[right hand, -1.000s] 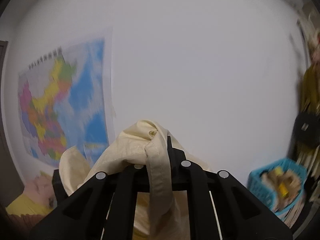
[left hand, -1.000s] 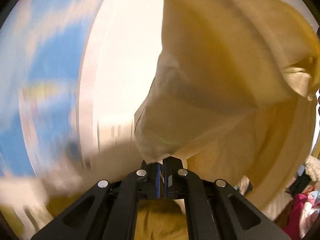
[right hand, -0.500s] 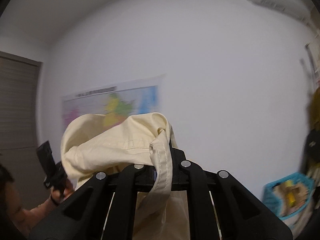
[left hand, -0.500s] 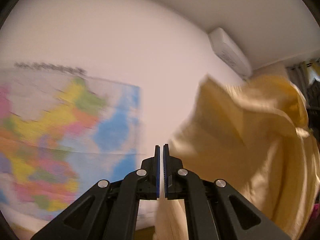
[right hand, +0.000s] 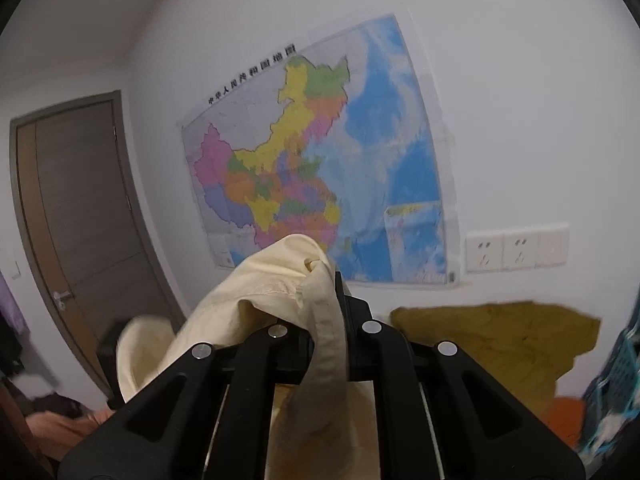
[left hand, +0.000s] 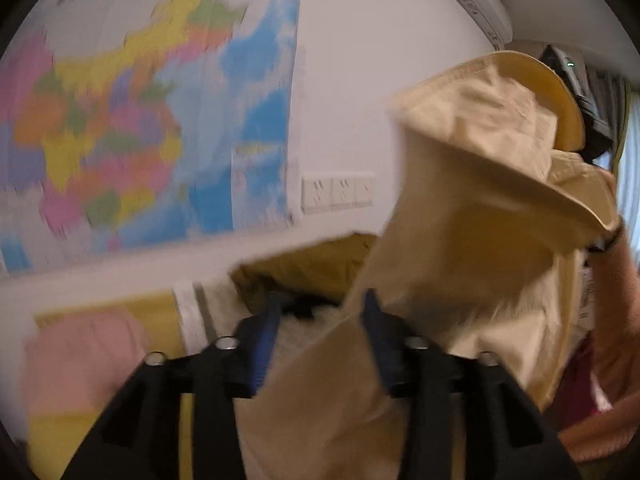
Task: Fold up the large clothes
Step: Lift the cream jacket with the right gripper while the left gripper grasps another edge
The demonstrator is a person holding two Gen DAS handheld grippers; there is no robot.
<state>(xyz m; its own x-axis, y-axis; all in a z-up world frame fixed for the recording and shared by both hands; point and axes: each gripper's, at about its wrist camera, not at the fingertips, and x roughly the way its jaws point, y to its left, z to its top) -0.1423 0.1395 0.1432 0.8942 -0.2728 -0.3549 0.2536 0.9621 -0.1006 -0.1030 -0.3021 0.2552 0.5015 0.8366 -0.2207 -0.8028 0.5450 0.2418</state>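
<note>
Right claw (right hand: 320, 312): pressed together, pinching a hem of the cream garment (right hand: 256, 304), which bunches over its fingers and hangs below. Left claw (left hand: 320, 320): jaws have just been opening and stand partly spread; a fold of the same garment (left hand: 472, 208) drapes across the gap and against the right-hand finger (left hand: 376, 328), but the pads do not press on it. The cloth is held aloft in front of the wall map (right hand: 320, 160) and sockets (right hand: 516, 246), above an olive garment (right hand: 496, 336) lying on the surface below. A blue basket (right hand: 616, 376) sits at the right edge.

Step in hand, as judged: the garment is raised for spreading, with the left claw seeking a fresh hold. The next move calls for closing the left claw on an opposite corner or hem, then drawing the cloth taut and laying it flat for the first fold.
</note>
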